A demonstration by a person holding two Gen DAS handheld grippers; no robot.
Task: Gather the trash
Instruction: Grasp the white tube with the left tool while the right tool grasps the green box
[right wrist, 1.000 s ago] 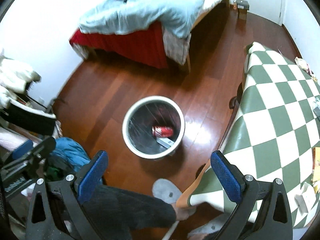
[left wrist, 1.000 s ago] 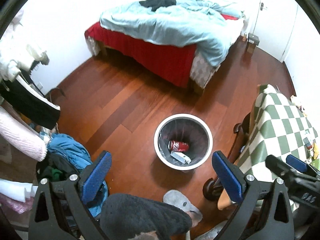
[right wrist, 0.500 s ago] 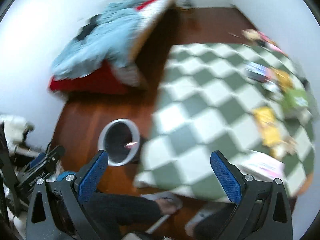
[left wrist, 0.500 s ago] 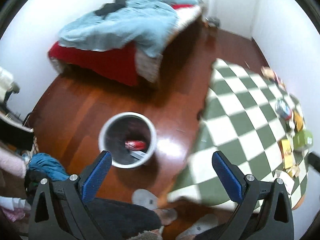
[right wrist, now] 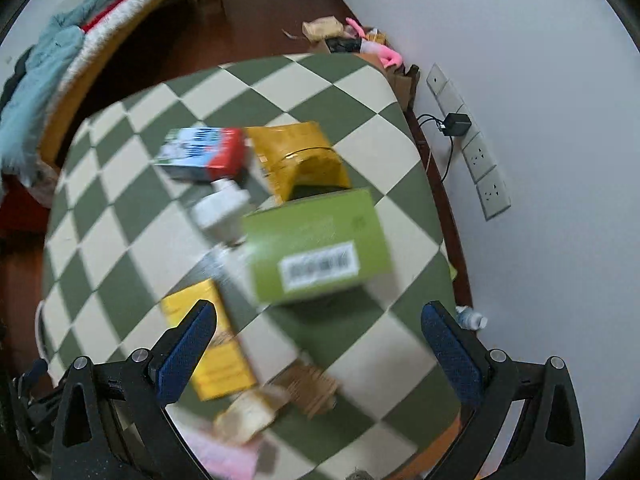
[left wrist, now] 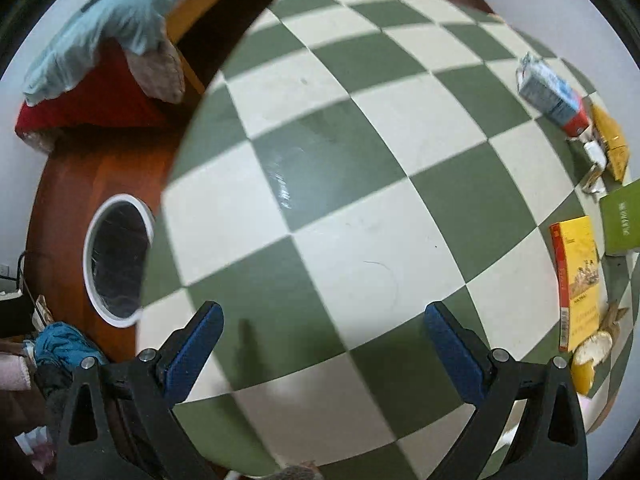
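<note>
Trash: a green box (right wrist: pixel 316 246) lies near the middle of the pile on the checkered worktop (right wrist: pixel 132 216); a milk carton (right wrist: pixel 202 154), a yellow bag (right wrist: pixel 300 160) and a small white bottle (right wrist: pixel 222 206) sit just beyond it, a yellow box (right wrist: pixel 208 344) just beside it on the near left, and peel or bread scraps (right wrist: pixel 248 414) at the near edge.

Bin: the white-rimmed trash can (left wrist: pixel 116 260) stands on the wooden floor (left wrist: pixel 68 196) on the far side of the worktop from the green box, well apart from the pile, partly hidden under the cloth's edge.

Right hand-held gripper (right wrist: pixel 318 338): jaws spread wide, holding nothing, hovering just above the green box's near side.

Left hand-held gripper (left wrist: pixel 322 340): jaws equally wide, empty, over bare checkered cloth with the pile off to its right.

Step in hand: reaching for a piece of trash; nothing is grasped yet. The green box looks the likeliest pick for the right gripper.

Next move: likely lowering the right gripper so its fingers straddle the box across a narrow side, closing, then carrying it to the can.

In the way: the yellow box and the white bottle crowd the green box's left side, so a finger could nudge them. The right view is blurred, so exact gaps are hard to judge.

Around: a bed (left wrist: pixel 96 24) with a blue quilt beyond the can; wall sockets (right wrist: pixel 468 140) with a plugged charger to the right of the green box; clutter on the floor past the worktop's far corner.
</note>
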